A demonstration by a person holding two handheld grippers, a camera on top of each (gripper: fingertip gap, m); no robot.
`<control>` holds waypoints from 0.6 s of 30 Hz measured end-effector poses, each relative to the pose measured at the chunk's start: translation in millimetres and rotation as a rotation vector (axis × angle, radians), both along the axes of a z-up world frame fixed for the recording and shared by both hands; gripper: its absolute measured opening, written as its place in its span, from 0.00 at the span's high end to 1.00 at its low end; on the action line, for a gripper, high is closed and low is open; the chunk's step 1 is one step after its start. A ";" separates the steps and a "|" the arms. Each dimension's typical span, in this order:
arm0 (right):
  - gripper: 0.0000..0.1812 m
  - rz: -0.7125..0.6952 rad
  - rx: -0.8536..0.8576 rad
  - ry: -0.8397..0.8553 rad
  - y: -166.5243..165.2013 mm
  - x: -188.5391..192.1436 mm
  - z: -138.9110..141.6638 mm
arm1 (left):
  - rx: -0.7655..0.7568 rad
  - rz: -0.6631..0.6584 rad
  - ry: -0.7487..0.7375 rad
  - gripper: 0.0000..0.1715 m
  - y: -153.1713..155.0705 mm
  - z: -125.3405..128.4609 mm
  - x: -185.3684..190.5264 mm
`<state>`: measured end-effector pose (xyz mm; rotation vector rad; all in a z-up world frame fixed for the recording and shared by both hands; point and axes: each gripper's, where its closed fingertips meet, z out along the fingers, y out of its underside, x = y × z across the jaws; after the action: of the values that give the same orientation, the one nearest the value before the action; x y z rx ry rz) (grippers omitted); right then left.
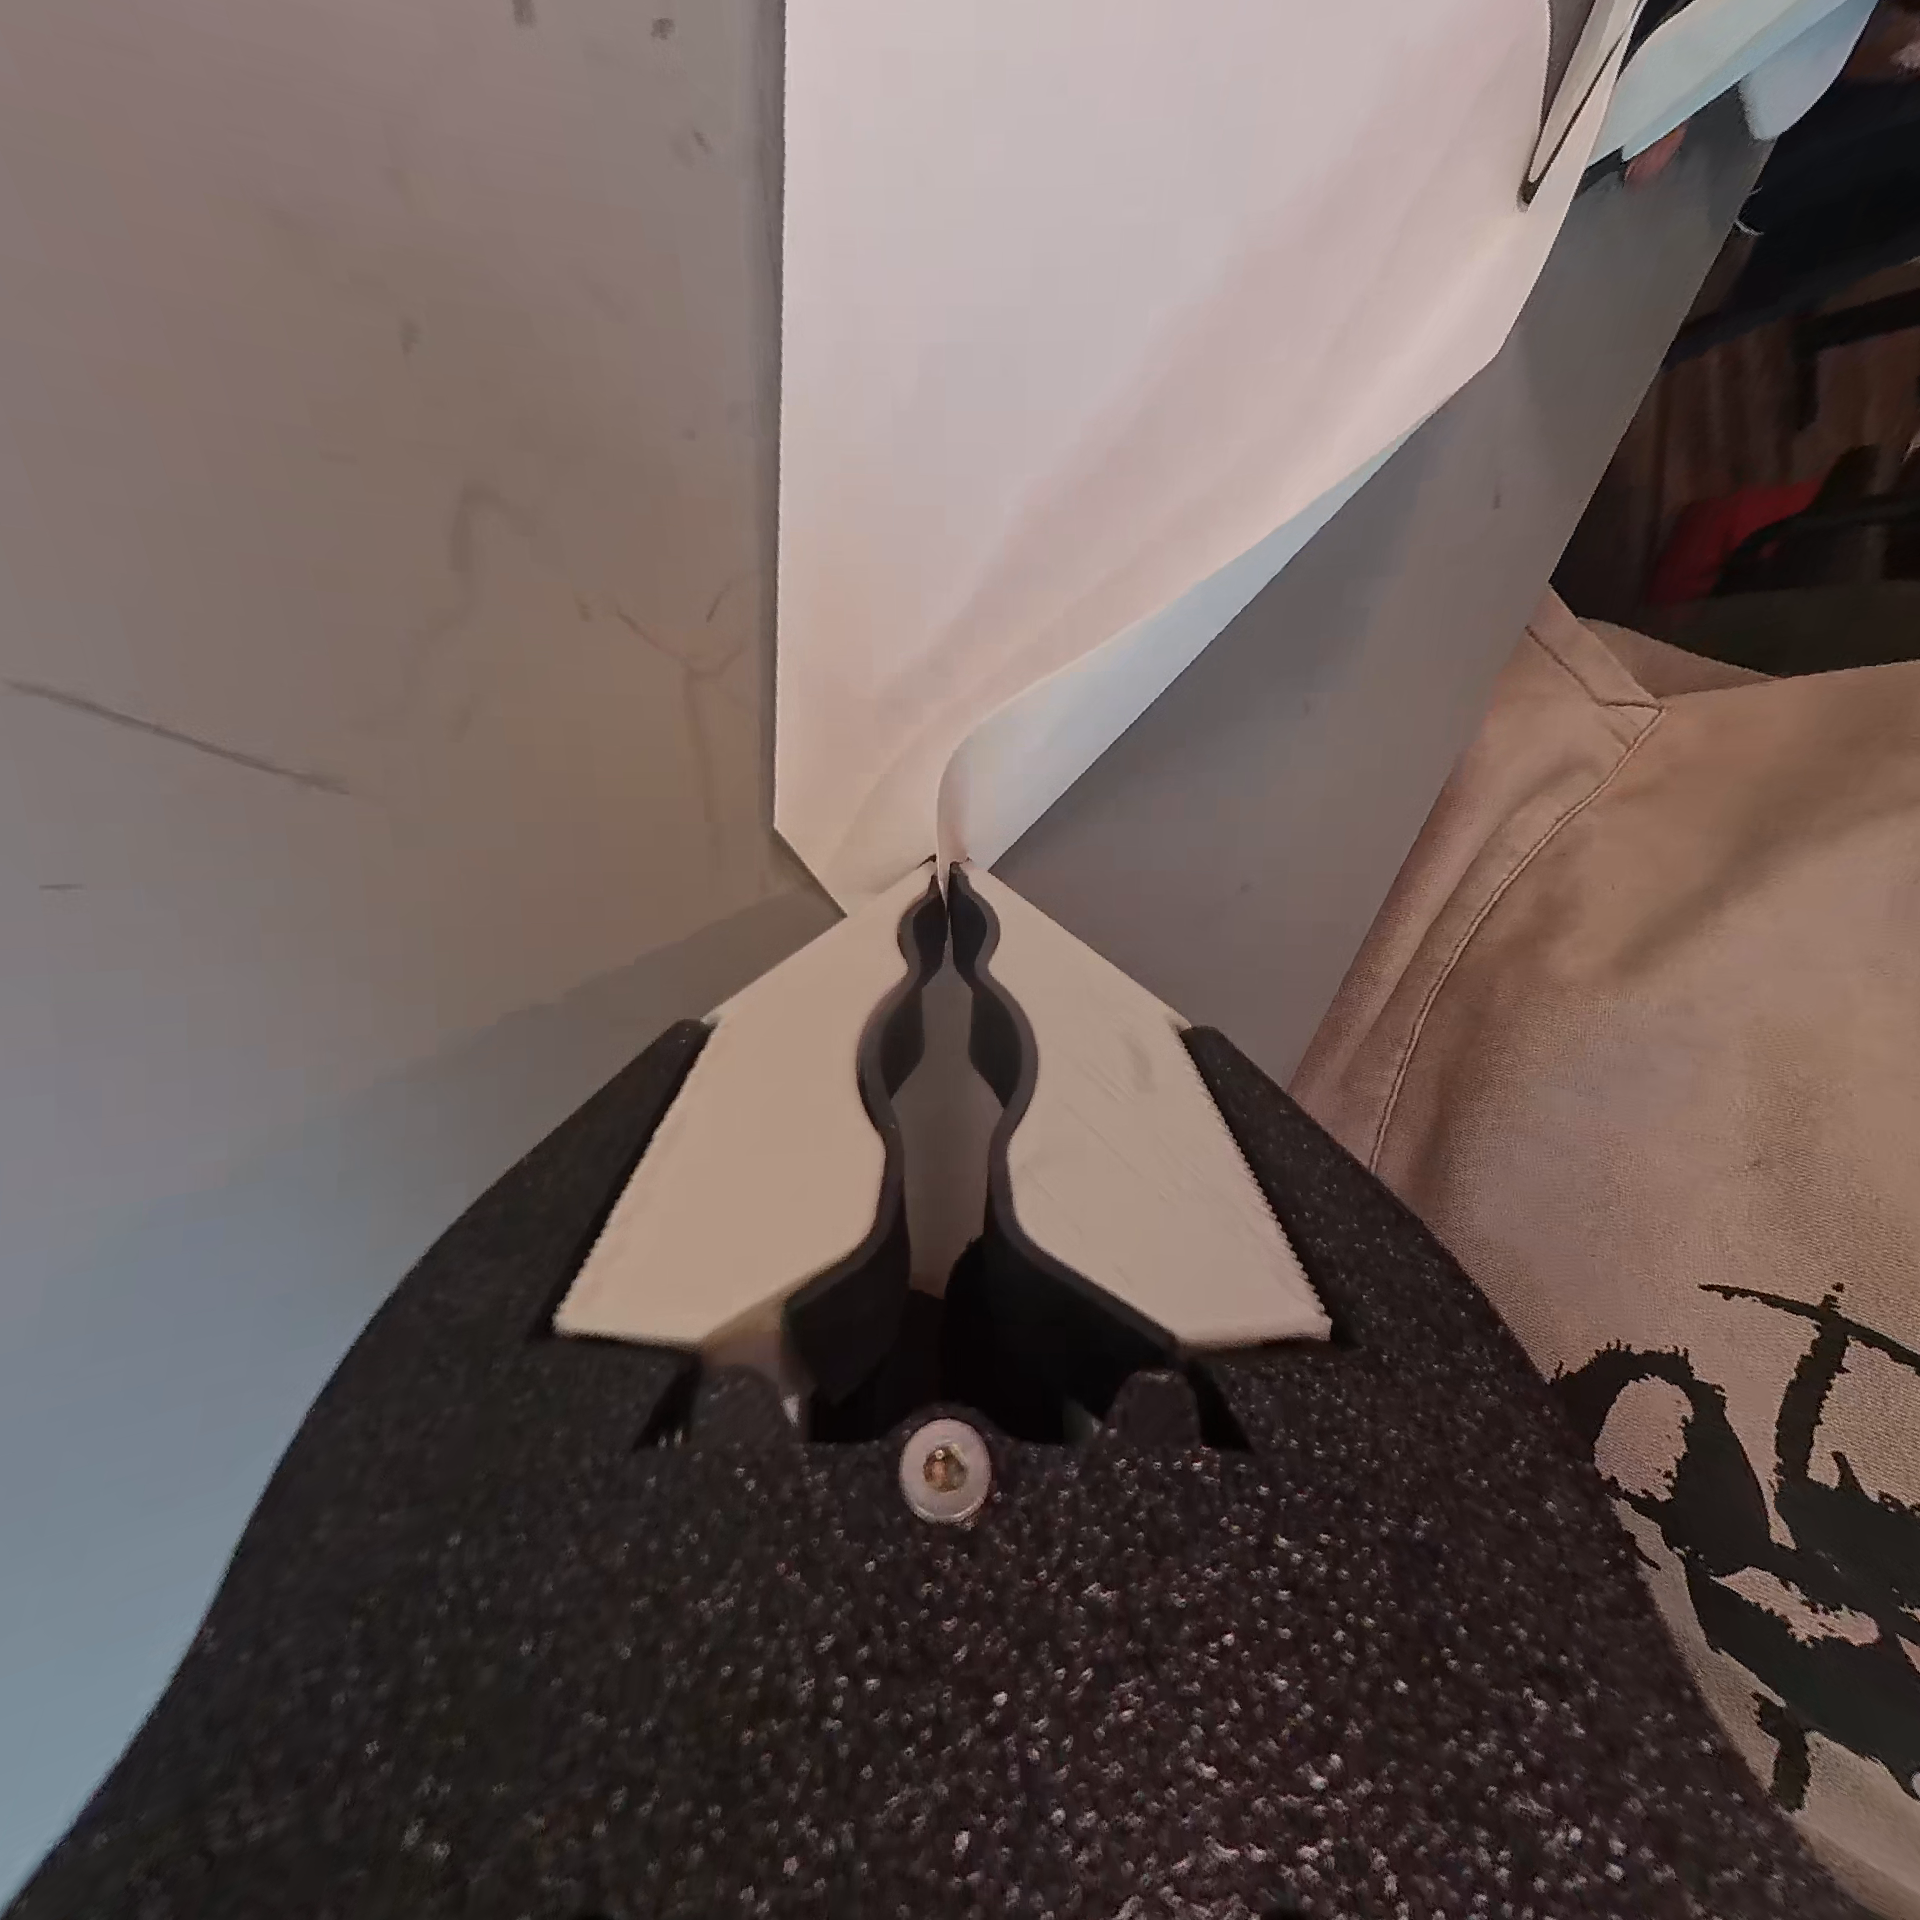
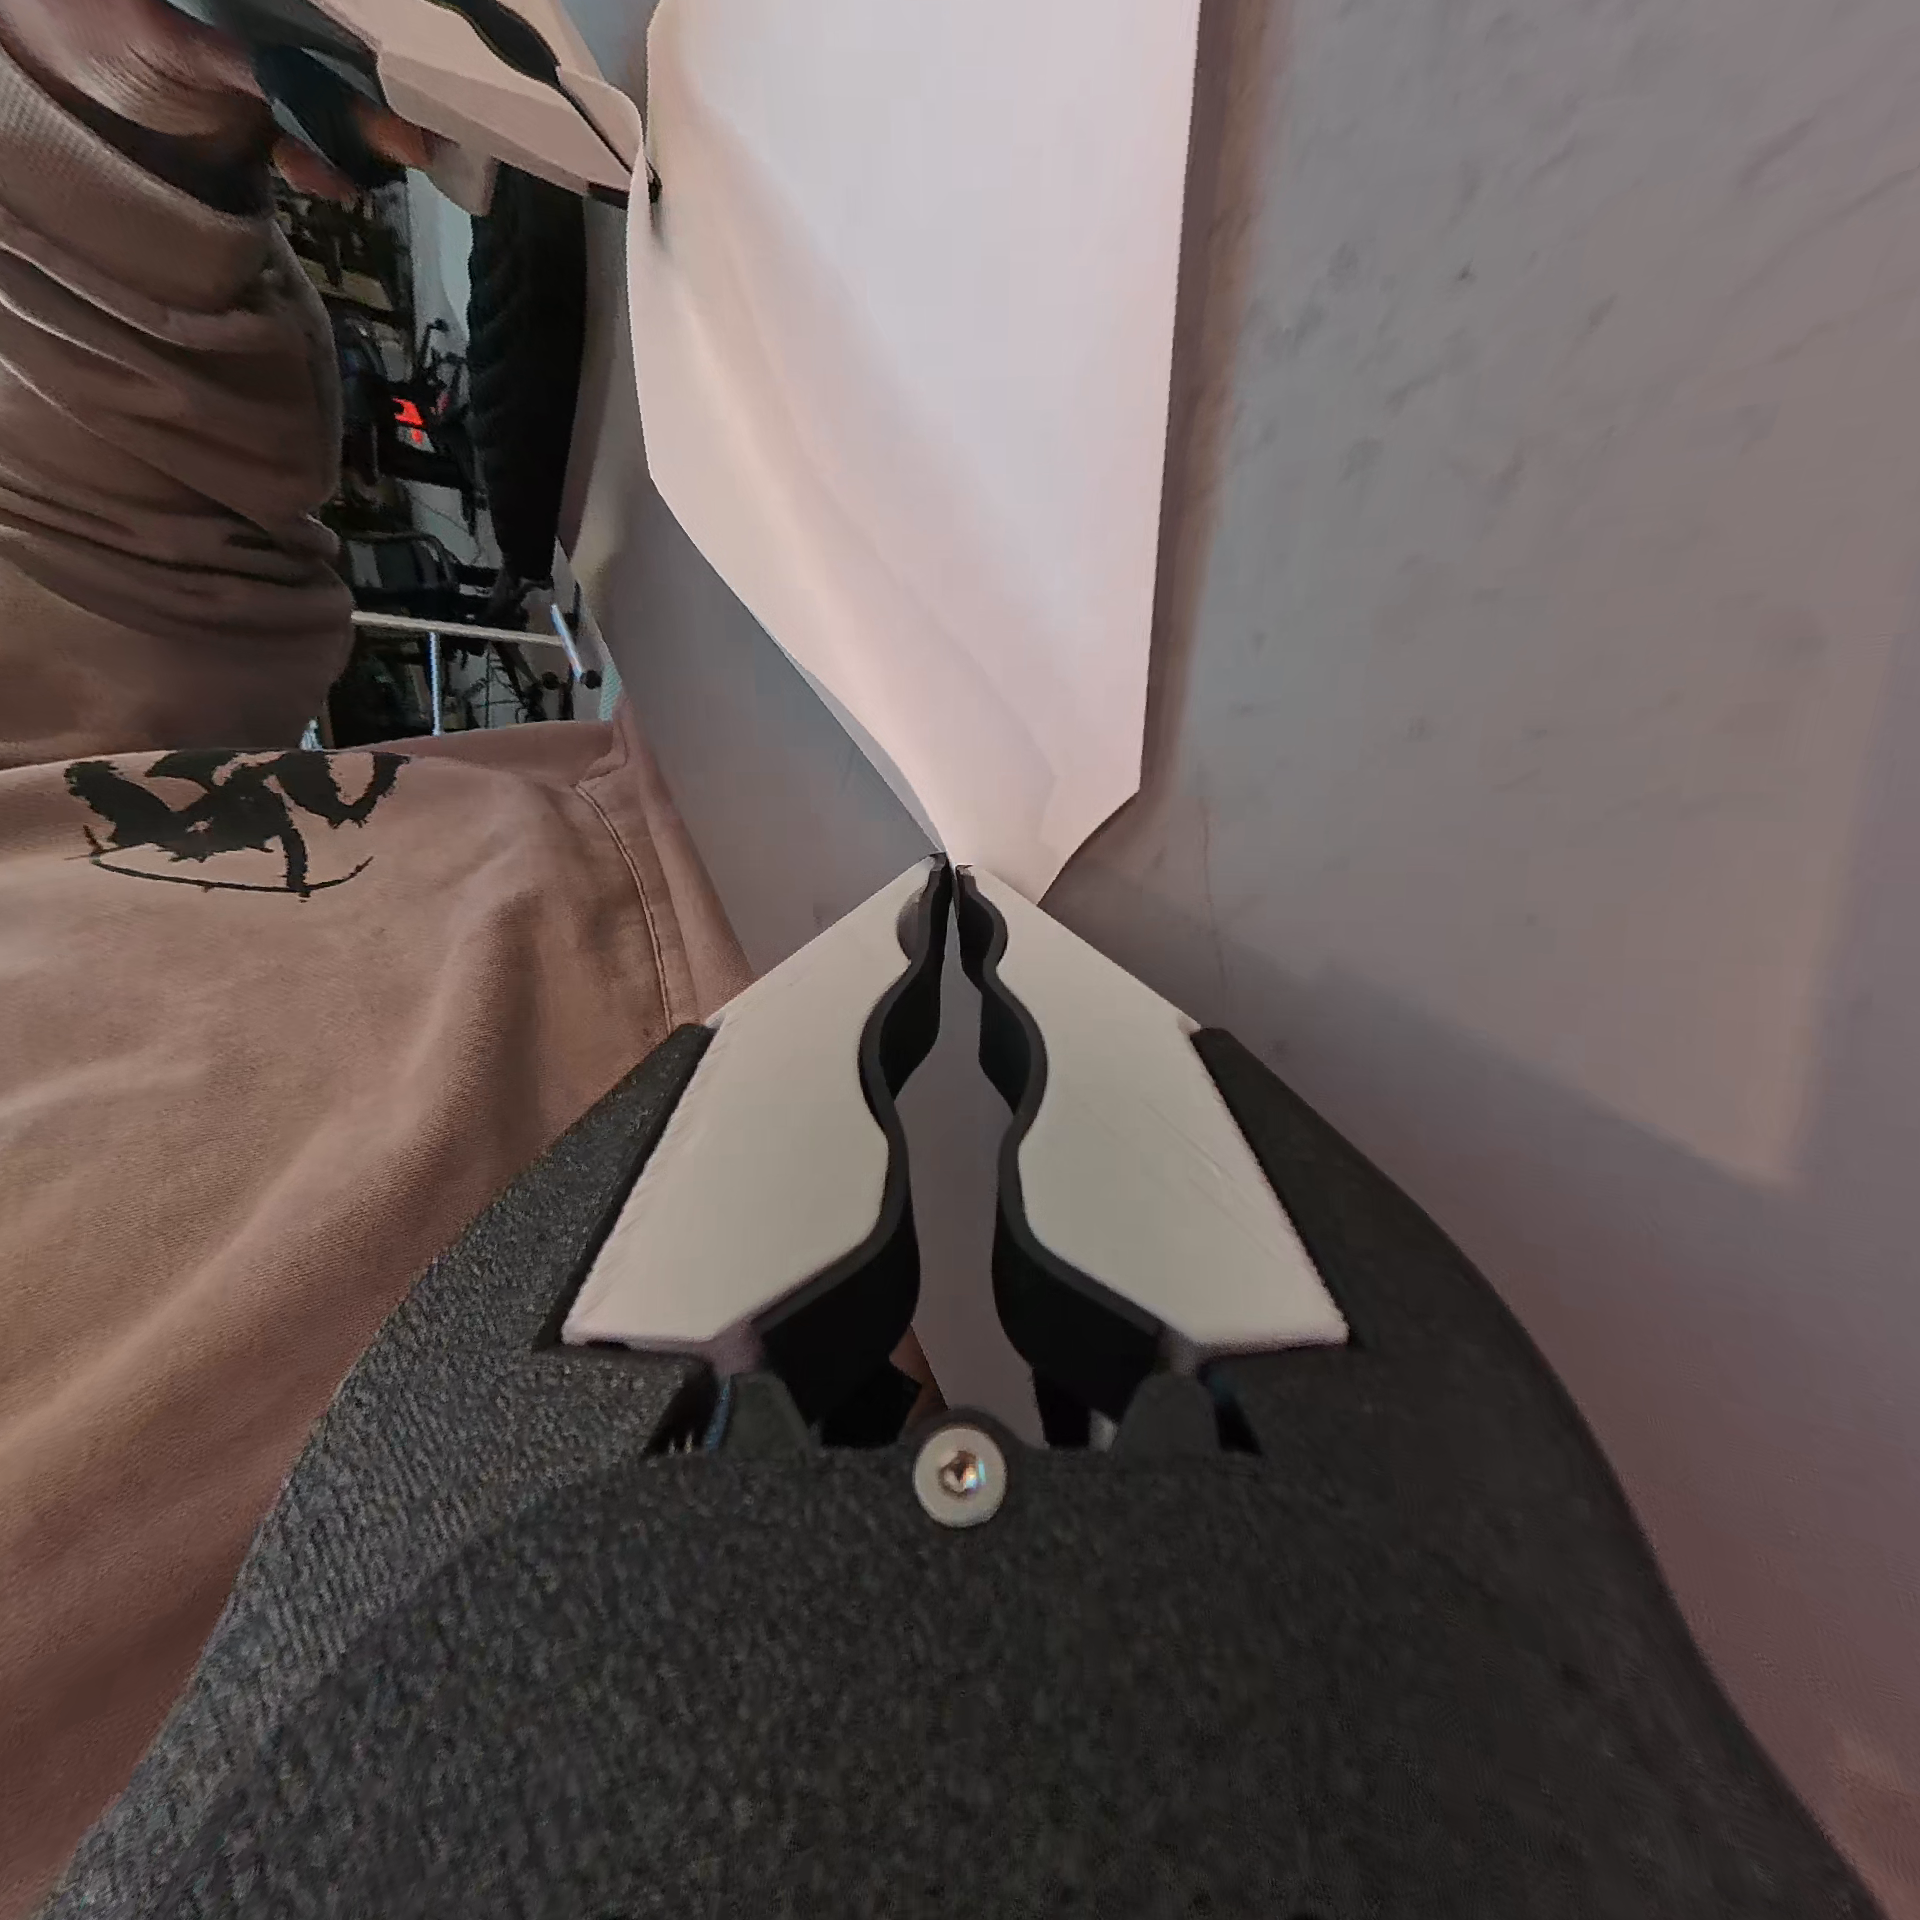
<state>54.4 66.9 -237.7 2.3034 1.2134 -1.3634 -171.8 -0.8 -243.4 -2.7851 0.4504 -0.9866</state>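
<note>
Left gripper [image 1: 943, 883] clamped on white paper sheet [image 1: 1039, 416] corner | right gripper [image 2: 948, 871] clamped on paper sheet [image 2: 914, 416] corner | sheet lifted above grey table [image 1: 364, 520] | beige sweatshirt [image 1: 1610, 1039] nearby

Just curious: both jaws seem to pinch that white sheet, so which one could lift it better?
Neither clearly: the left gripper and right gripper each pinch a corner of the white sheet.

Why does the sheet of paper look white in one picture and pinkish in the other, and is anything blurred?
Left wrist view: the thin white paper sheet reads neutral white, sharp where the left claw pinches it. Right wrist view: a warm pink cast tints the same sheet; the grey surface and upper left corner are smeared by blur; the right claw stays crisp.
</note>
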 end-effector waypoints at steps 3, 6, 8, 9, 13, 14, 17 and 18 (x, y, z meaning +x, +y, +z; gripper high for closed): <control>0.99 -0.008 0.064 0.009 0.9 1.5 0.6 | -0.026 0.002 -0.005 1.00 1.6 0.2 1.1; 0.99 -0.015 0.120 0.015 2.4 5.6 1.1 | -0.046 -0.003 0.006 1.00 1.6 0.2 1.2; 0.99 -0.030 0.147 0.020 3.9 8.4 1.5 | -0.053 -0.005 0.015 1.00 1.4 0.2 1.3; 0.99 -0.040 0.156 0.025 4.7 9.3 2.0 | -0.057 -0.004 0.015 1.00 1.5 0.2 1.3; 0.94 -0.069 0.285 0.072 10.3 10.1 15.5 | -0.076 0.013 -0.002 1.00 1.7 0.4 1.4; 0.90 -0.072 0.350 0.109 12.4 8.4 26.0 | -0.078 0.018 -0.008 1.00 1.8 0.5 1.4; 0.71 -0.096 0.605 0.271 14.3 -2.2 74.5 | -0.086 0.037 -0.028 1.00 1.9 0.7 1.6; 0.75 -0.085 0.722 0.350 7.4 -9.2 95.0 | -0.088 0.043 -0.035 1.00 1.9 0.7 1.6</control>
<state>45.2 74.3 -142.7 2.6477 2.0096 -1.5979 -170.2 1.1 -242.7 -2.8367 0.3496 -1.0695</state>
